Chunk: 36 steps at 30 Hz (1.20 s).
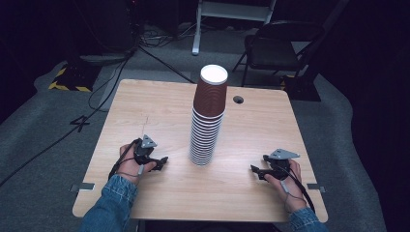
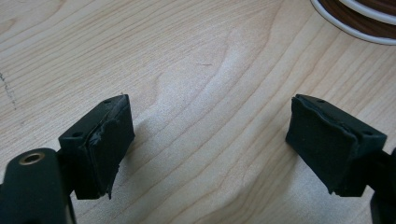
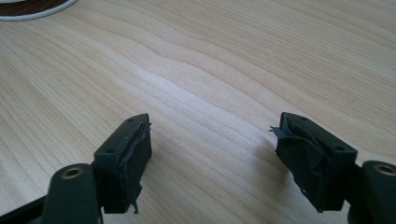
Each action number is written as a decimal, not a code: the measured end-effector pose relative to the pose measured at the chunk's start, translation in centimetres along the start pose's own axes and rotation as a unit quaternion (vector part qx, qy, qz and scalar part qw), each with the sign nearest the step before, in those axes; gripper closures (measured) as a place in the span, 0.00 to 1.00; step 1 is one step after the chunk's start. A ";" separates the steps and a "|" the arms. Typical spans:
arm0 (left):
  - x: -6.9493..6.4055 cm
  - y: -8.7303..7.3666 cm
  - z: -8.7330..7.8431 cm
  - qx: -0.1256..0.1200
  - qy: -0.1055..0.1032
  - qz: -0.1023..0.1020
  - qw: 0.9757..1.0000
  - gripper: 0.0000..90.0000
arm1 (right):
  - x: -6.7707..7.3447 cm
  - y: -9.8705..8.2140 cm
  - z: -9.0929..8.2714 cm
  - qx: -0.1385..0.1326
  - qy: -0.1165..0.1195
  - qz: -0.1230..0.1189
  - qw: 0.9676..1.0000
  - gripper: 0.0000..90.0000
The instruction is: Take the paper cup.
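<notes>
A tall stack of upside-down brown paper cups (image 1: 209, 116) with white rims stands in the middle of the wooden table (image 1: 145, 111). My left gripper (image 1: 162, 163) lies low over the table to the left of the stack, pointing toward it. In the left gripper view its jaws (image 2: 210, 140) stand wide apart over bare wood, with the bottom cup's rim (image 2: 355, 18) at the top right. To the right of the stack my right gripper (image 1: 256, 170) points at it as well. Its jaws (image 3: 212, 154) are likewise apart with nothing between them, and the cup rim (image 3: 32, 9) sits at the top left.
A small round cable hole (image 1: 238, 99) sits in the table behind the stack. Beyond the far edge stand a black folding chair (image 1: 275, 48) and a metal stand (image 1: 232, 14). Cables (image 1: 111, 77) run across the grey floor at the left.
</notes>
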<state>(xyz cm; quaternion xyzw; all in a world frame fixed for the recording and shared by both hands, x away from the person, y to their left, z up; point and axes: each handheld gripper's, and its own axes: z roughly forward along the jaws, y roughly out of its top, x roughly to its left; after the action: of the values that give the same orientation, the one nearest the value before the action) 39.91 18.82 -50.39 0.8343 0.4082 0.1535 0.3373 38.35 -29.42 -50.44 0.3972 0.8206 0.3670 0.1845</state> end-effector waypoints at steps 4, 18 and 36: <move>0.1 0.0 -0.1 0.000 -0.004 -0.005 1.000 0.17 | -0.2 0.1 -0.3 0.012 -0.009 -0.002 1.000 0.25; -2.1 6.1 -6.4 -0.122 -0.099 0.008 0.987 0.19 | 0.7 3.3 -4.6 -0.040 0.037 0.016 0.998 0.21; -5.4 12.9 -9.9 -0.243 -0.169 0.065 0.953 0.17 | 3.0 6.9 -8.7 -0.097 0.095 0.017 0.991 0.22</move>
<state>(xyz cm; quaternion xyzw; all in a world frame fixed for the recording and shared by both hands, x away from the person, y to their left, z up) 38.76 13.30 -34.24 0.7655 0.2403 0.1269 0.5833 34.89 -28.14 -39.51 0.3542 0.7885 0.4839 0.1368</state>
